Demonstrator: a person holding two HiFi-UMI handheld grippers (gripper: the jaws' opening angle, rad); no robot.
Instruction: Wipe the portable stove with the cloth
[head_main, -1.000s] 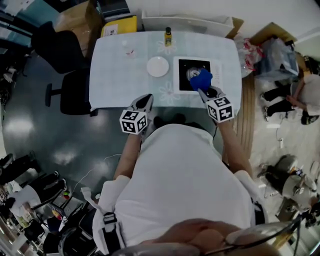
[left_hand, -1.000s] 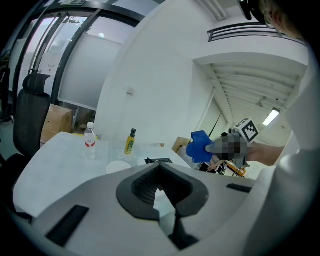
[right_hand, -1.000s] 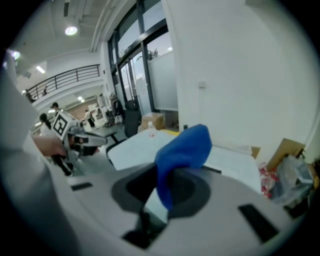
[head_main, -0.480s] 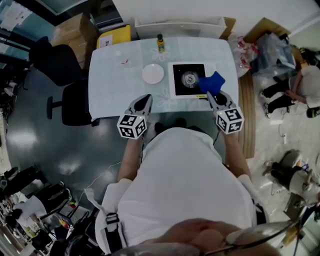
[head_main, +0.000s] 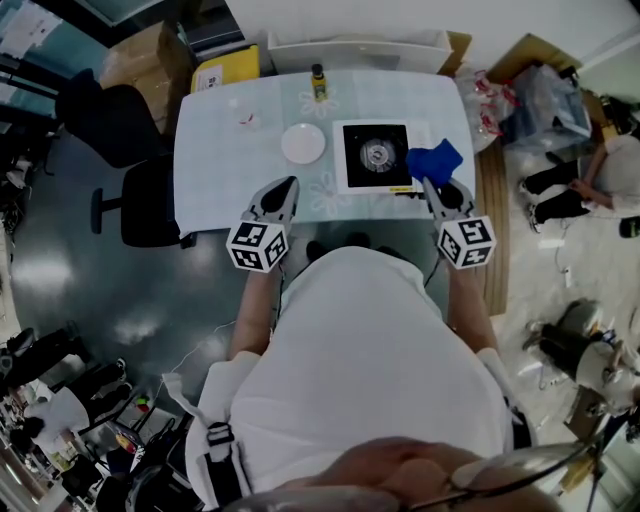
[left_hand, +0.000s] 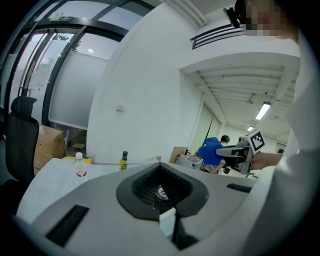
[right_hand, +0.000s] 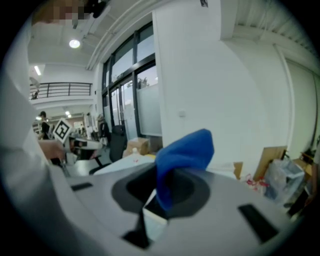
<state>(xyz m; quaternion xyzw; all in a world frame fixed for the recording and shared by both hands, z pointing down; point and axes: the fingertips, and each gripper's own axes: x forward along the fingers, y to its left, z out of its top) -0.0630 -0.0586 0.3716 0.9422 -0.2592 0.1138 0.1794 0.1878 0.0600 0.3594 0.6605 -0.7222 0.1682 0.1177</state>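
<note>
The portable stove, black with a round burner in a white frame, sits on the pale blue table. The blue cloth hangs bunched just off the stove's right edge, over the table's right end. My right gripper is shut on it; in the right gripper view the cloth sticks up from the jaws of that gripper. My left gripper is shut and empty, held at the table's front edge left of the stove. In the left gripper view, beyond the left gripper, the cloth shows.
A white plate lies left of the stove. A small yellow bottle stands at the table's back edge, and a clear bottle further left. Black chairs stand left of the table; bags and a seated person are at the right.
My right gripper has carried the cloth from over the stove's burner rightward and off the stove's right edge. The left gripper has stayed at the table's front edge.
</note>
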